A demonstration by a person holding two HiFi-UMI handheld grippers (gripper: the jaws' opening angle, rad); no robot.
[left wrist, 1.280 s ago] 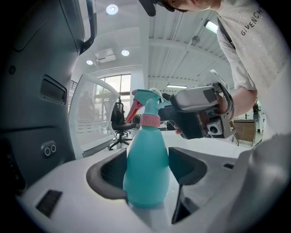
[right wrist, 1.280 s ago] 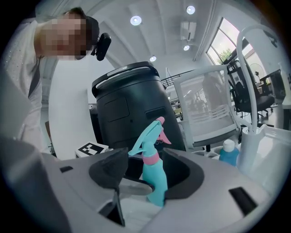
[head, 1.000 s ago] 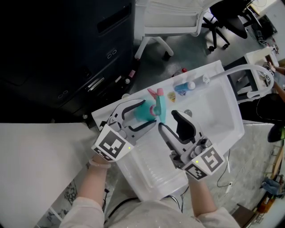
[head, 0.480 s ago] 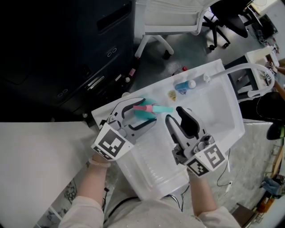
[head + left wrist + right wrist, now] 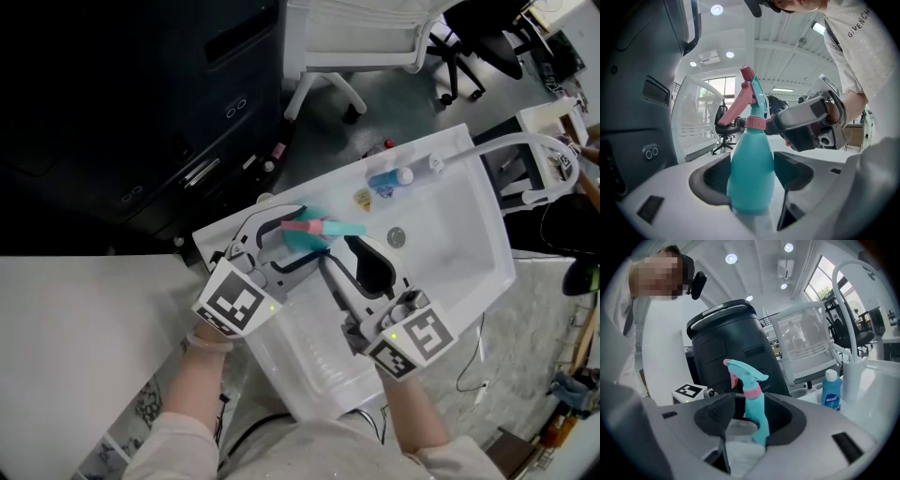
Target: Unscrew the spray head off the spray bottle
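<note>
A teal spray bottle [image 5: 302, 240] hangs over the white sink, and my left gripper [image 5: 312, 234] is shut on its body. In the left gripper view both jaws press the bottle's [image 5: 750, 168] sides. Its teal spray head [image 5: 753, 93] with a pink trigger and pink collar [image 5: 754, 123] sits on top. My right gripper [image 5: 337, 249] has come in at neck height, and one of its fingertips [image 5: 772, 124] rests by the collar. In the right gripper view the bottle neck [image 5: 757, 416] stands between the jaws with a gap at one side. Those jaws have just been opening.
The white sink basin [image 5: 450, 253] has a drain [image 5: 397, 238] and a curved white faucet [image 5: 511, 143]. A small blue bottle [image 5: 384, 183] and a yellow item [image 5: 362, 200] lie on its far rim. A black cabinet [image 5: 141, 112] and a white office chair [image 5: 366, 47] stand beyond.
My right gripper has moved left and down to the bottle's neck. The spray head first stood up, then swung to point right. The left gripper kept still.
</note>
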